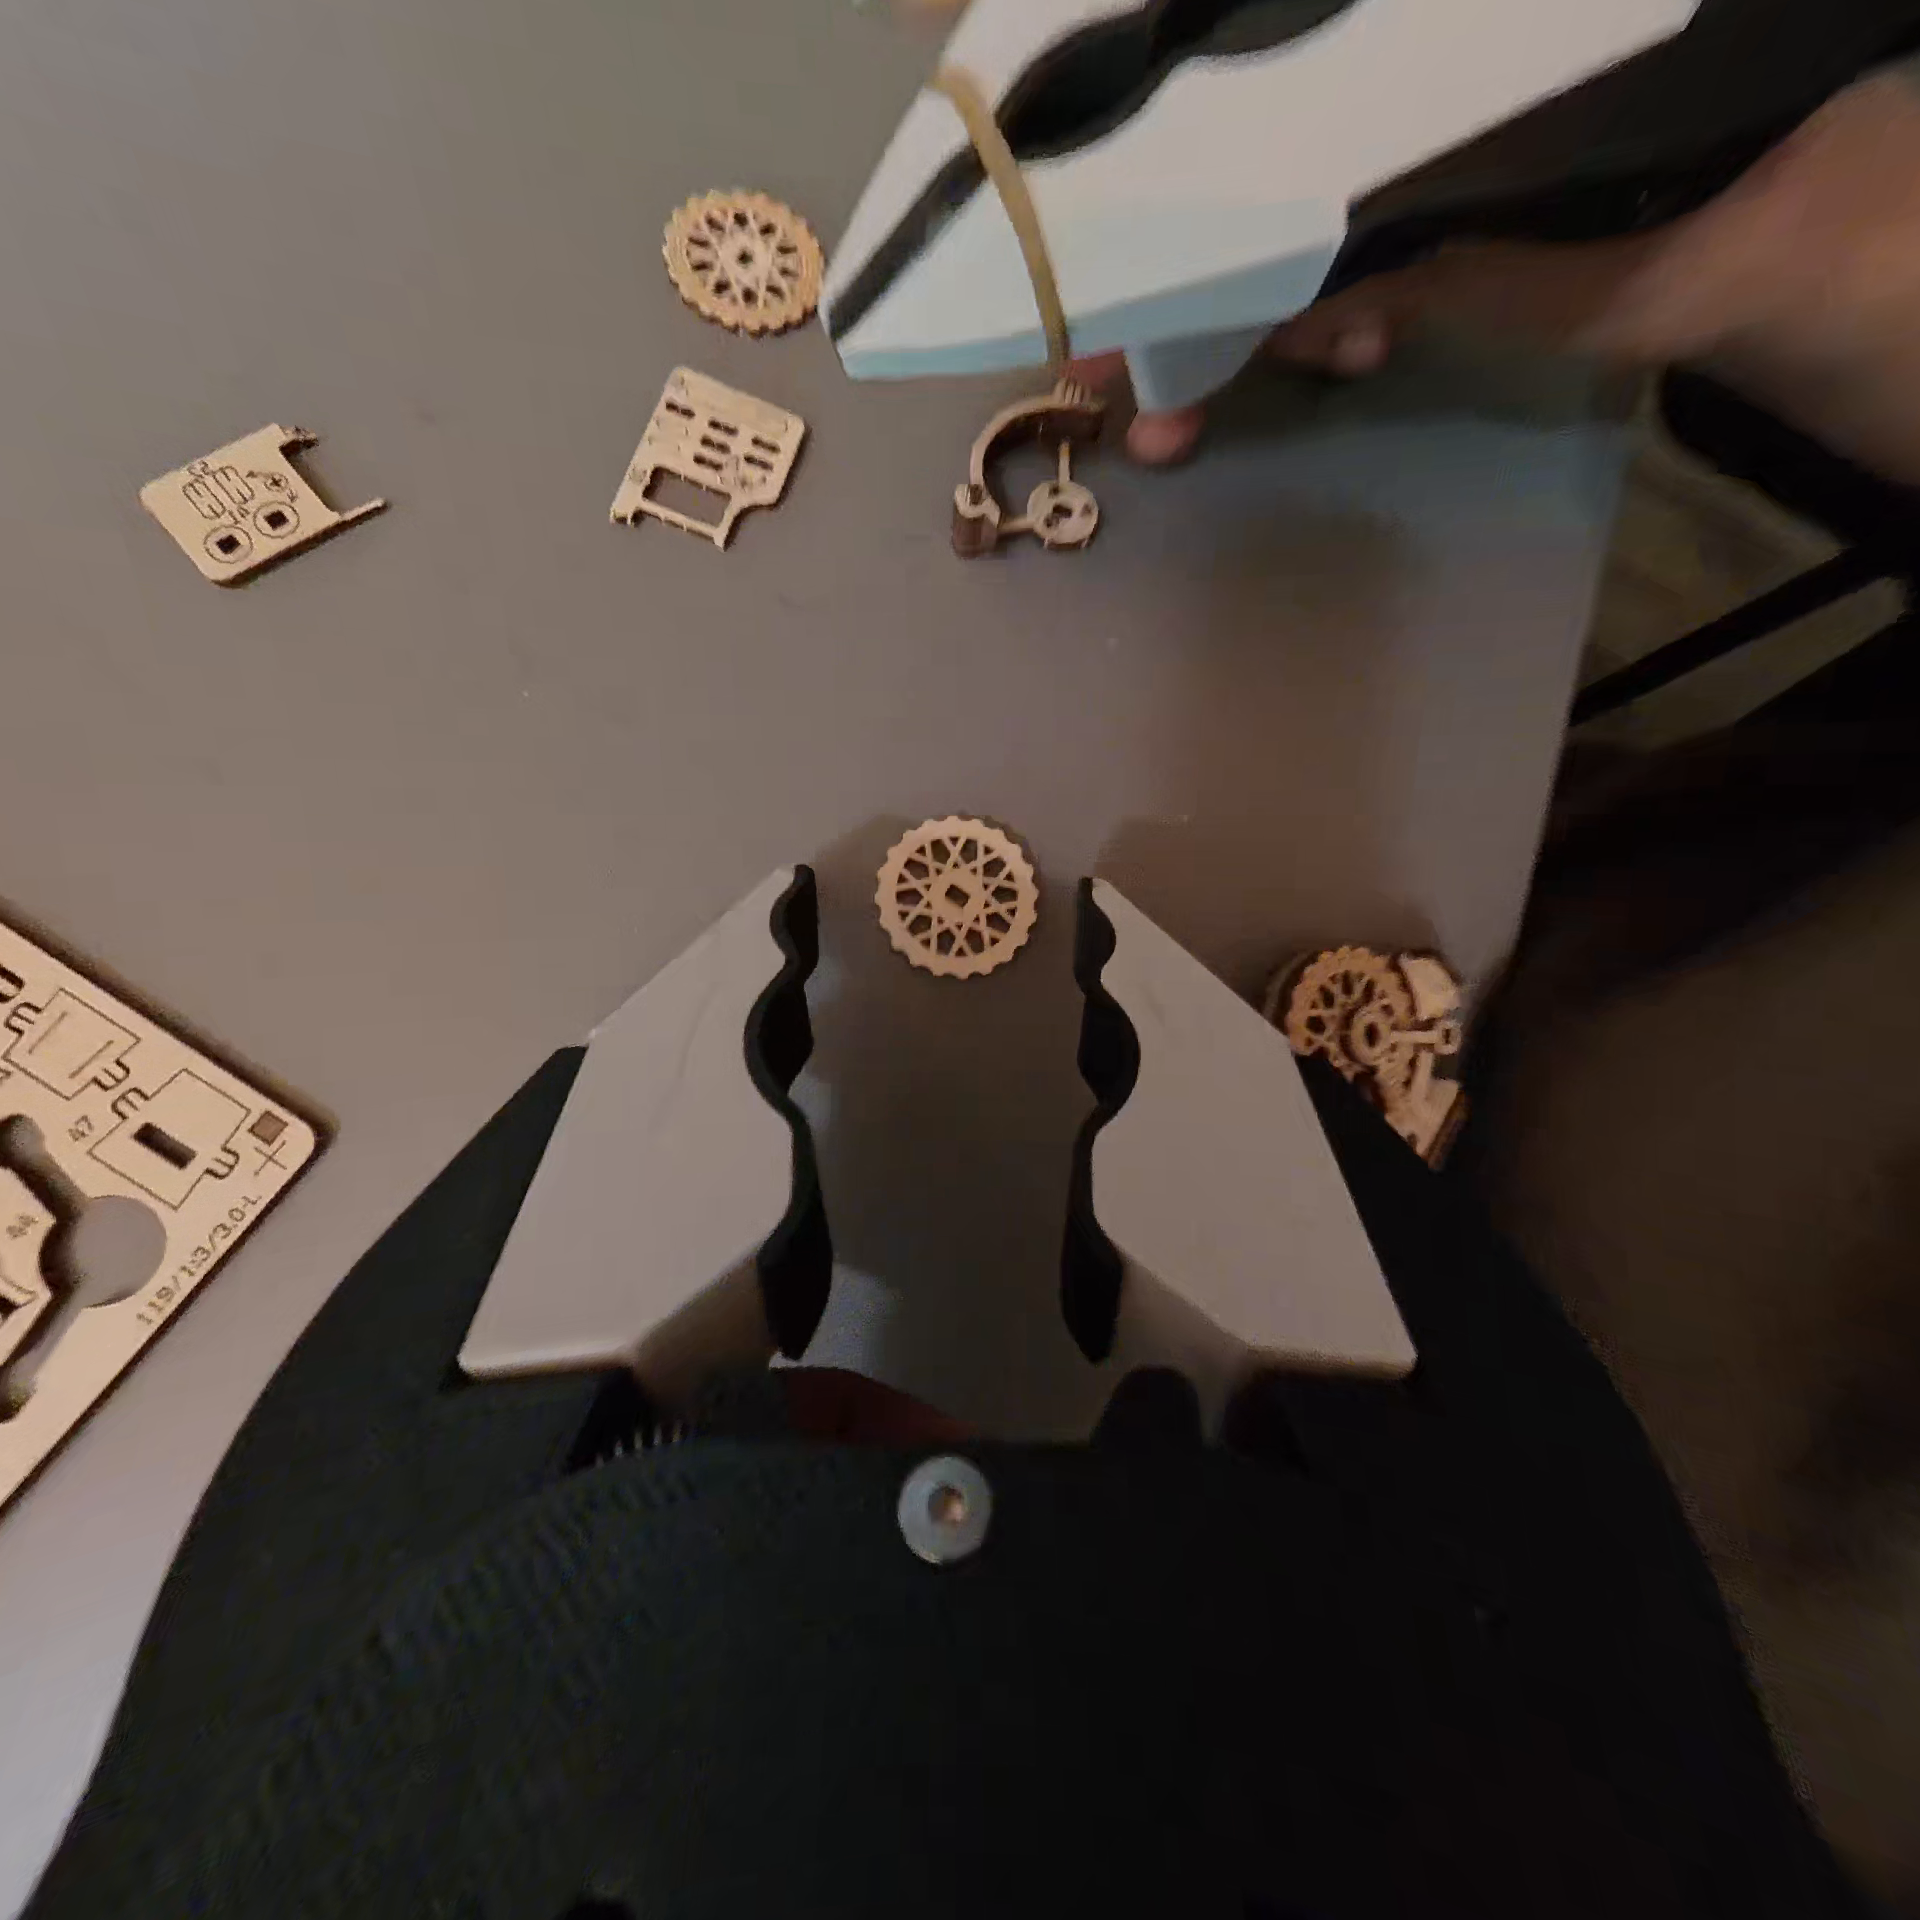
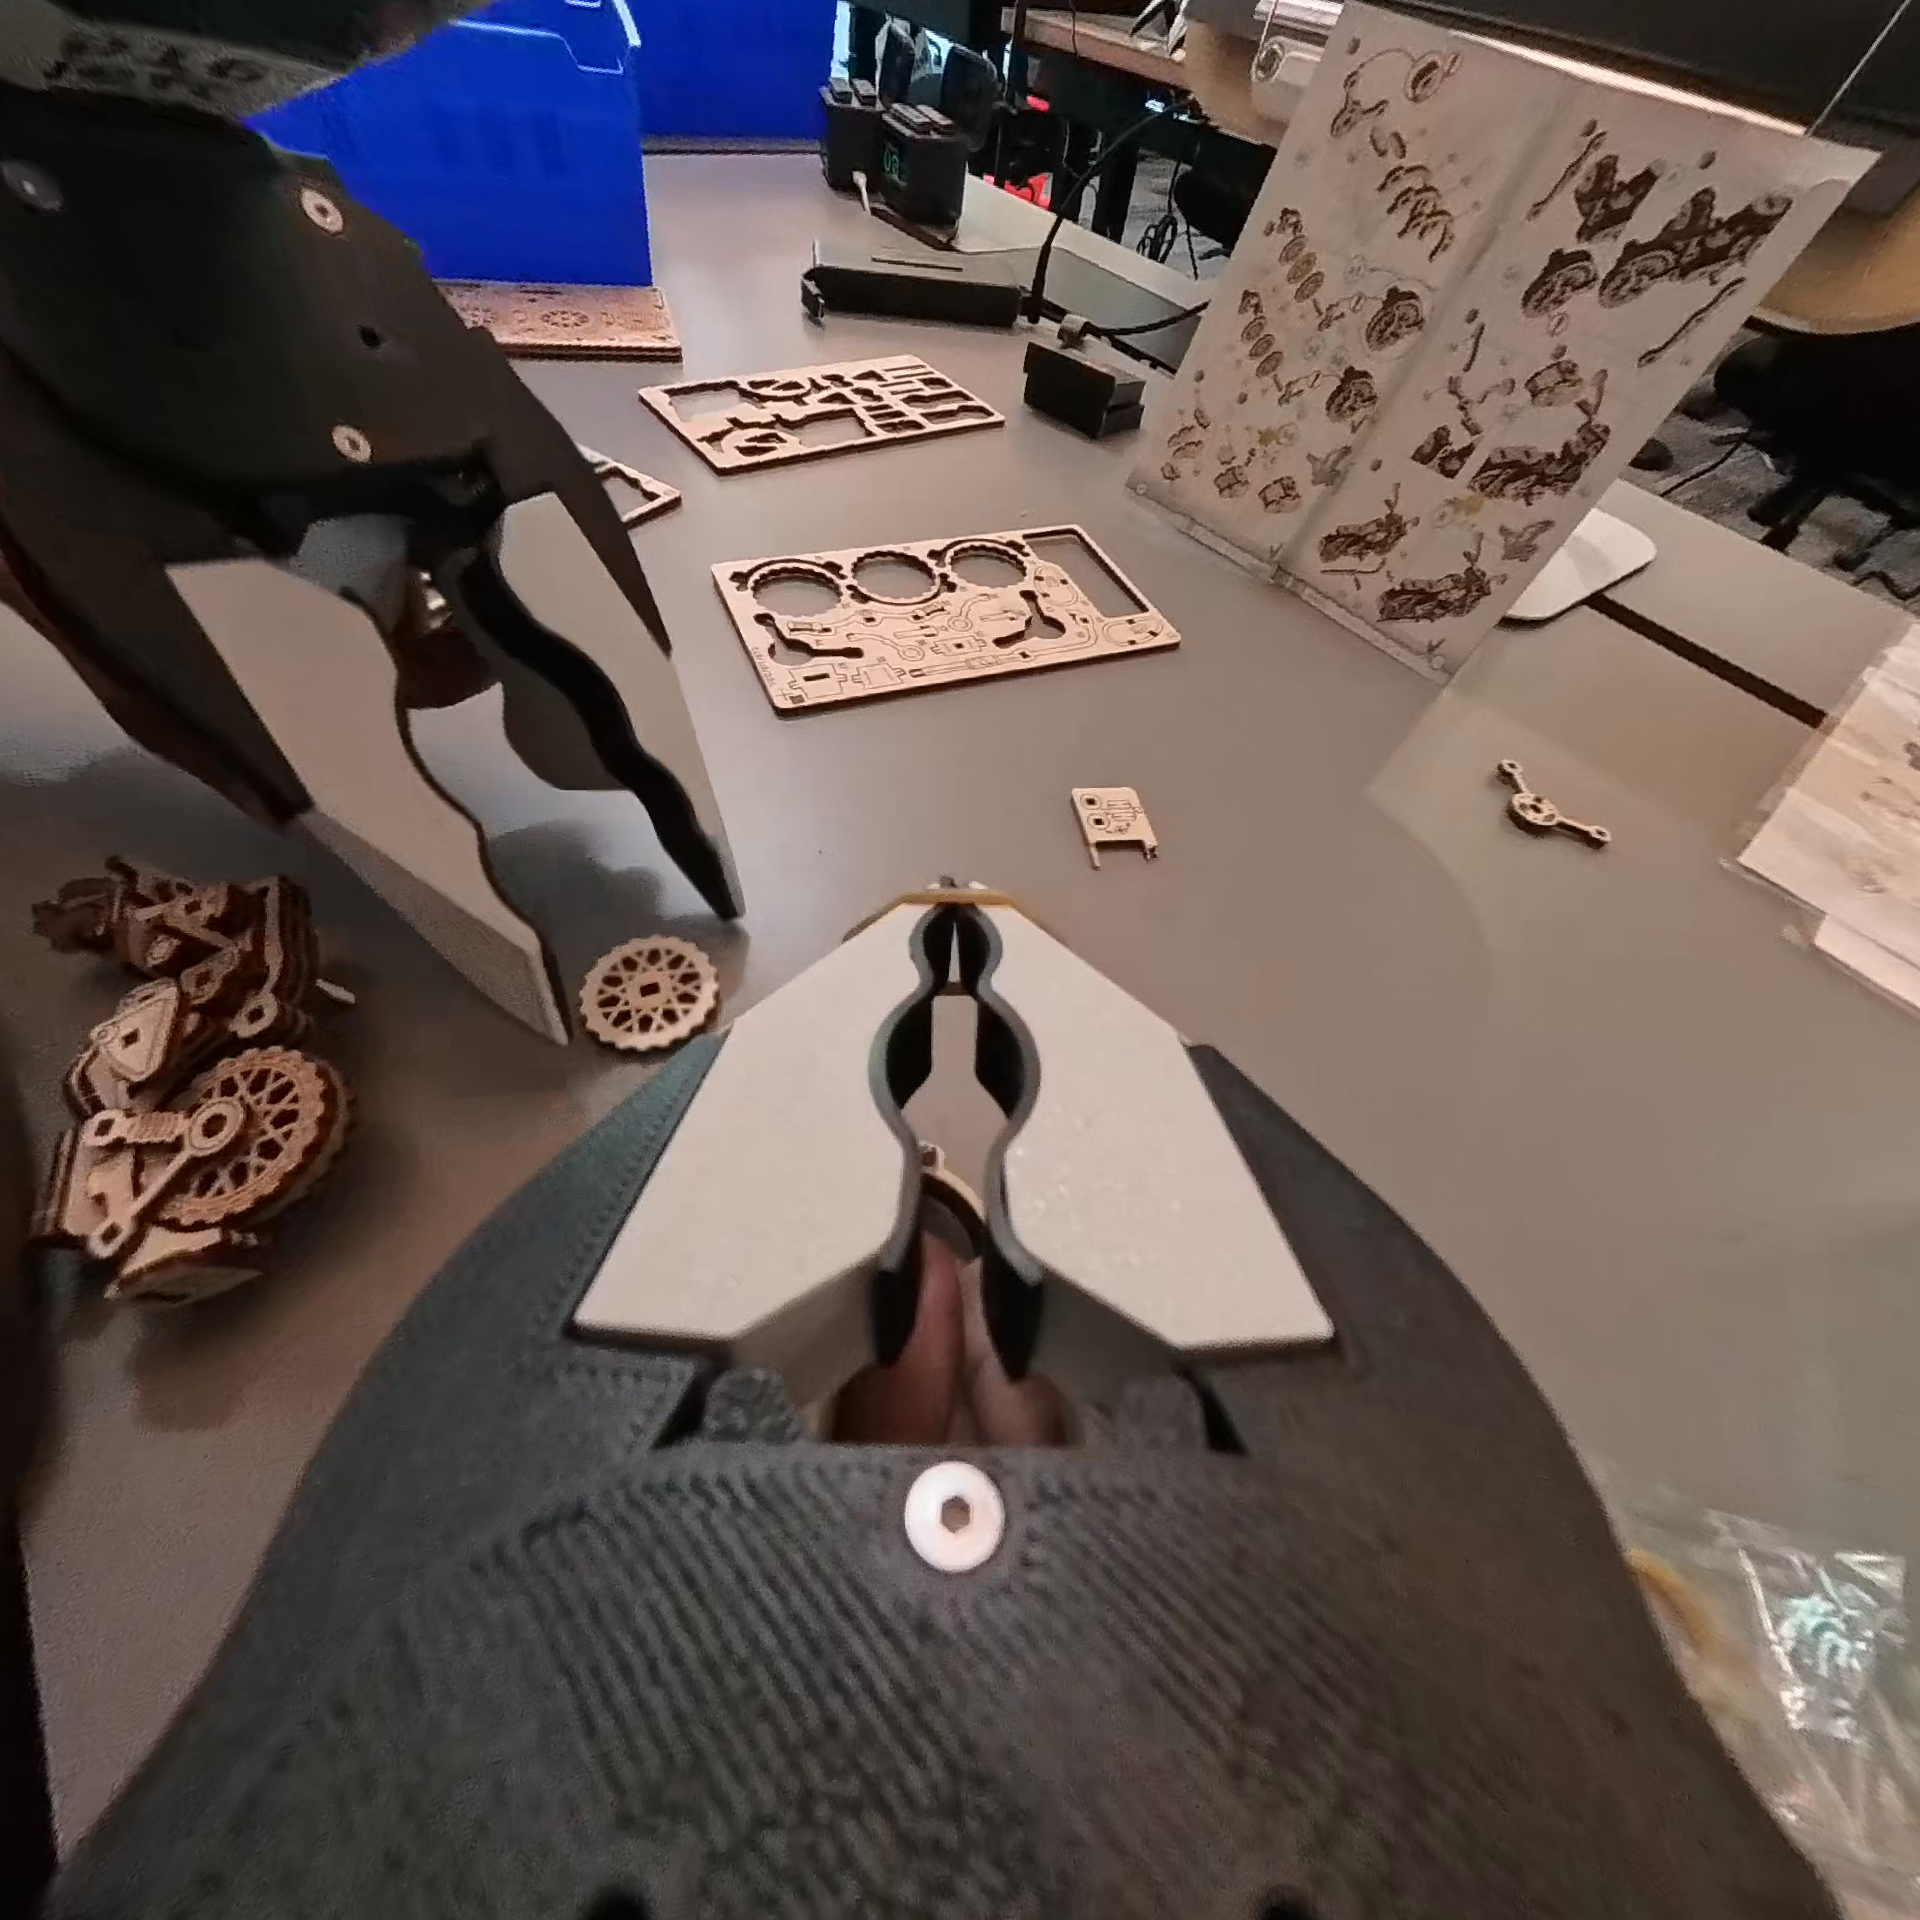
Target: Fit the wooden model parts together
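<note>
My left gripper (image 1: 943, 888) is open and low over the grey table (image 1: 416, 727). A flat wooden gear wheel (image 1: 956, 896) lies on the table between its fingertips. The right wrist view shows the same gripper (image 2: 642, 966) with the gear (image 2: 649, 992) between its tips. My right gripper (image 2: 956, 906) is shut, with a tan rubber band (image 2: 914, 894) across its tip. In the left wrist view the band (image 1: 1023, 229) runs down from that gripper (image 1: 894, 301) to a curved wooden part (image 1: 1023, 468) below it. A person's fingers (image 1: 1164, 436) are under that gripper.
A second gear (image 1: 743, 260), a slotted panel (image 1: 712, 457) and a small plate (image 1: 249, 504) lie loose. A part-built wooden assembly (image 2: 187, 1091) sits at the table edge (image 1: 1558, 727). Punched sheets (image 2: 945, 613), an upright instruction sheet (image 2: 1455, 364), a blue bin (image 2: 488, 135) stand beyond. One gripper's finger ends stand about 9 cm off the other's.
</note>
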Motion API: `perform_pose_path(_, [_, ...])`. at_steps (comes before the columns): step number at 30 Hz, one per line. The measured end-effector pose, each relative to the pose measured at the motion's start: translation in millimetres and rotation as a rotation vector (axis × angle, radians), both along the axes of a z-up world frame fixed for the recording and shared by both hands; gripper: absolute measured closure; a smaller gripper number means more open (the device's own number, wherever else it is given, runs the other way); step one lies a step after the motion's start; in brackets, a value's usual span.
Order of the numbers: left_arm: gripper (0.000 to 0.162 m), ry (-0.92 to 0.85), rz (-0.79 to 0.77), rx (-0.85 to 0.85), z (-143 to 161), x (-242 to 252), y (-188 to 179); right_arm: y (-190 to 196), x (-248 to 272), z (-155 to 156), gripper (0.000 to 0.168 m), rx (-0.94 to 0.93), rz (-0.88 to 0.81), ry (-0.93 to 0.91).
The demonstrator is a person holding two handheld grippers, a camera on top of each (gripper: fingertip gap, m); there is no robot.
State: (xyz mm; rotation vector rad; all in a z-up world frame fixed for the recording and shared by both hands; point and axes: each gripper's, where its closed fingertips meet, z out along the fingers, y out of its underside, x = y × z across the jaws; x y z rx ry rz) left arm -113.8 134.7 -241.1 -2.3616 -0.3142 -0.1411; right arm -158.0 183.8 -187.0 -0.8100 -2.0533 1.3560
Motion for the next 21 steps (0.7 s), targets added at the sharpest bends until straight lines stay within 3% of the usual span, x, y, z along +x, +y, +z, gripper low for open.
perform_pose_path(3, [0.117, 0.061, -0.012, -0.042, -7, 1, 0, 0, 2, -1, 0.168, 0.004, 0.0, -0.009])
perform_pose_path(5, [0.131, 0.096, -0.01, -0.058, -8, -2, 0, -1, 4, -2, 0.168, 0.001, 0.002, -0.015])
perform_pose_path(10, [0.132, 0.105, 0.044, -0.009, -4, -12, -1, 2, 6, 1, 0.168, -0.033, -0.004, -0.019])
perform_pose_path(16, [0.132, 0.029, 0.165, 0.203, 22, -33, -3, 4, 8, 6, 0.168, -0.072, 0.002, -0.01])
perform_pose_path(21, [0.132, -0.175, 0.168, 0.514, 63, -24, 6, -5, 13, 12, 0.168, -0.092, 0.032, 0.019])
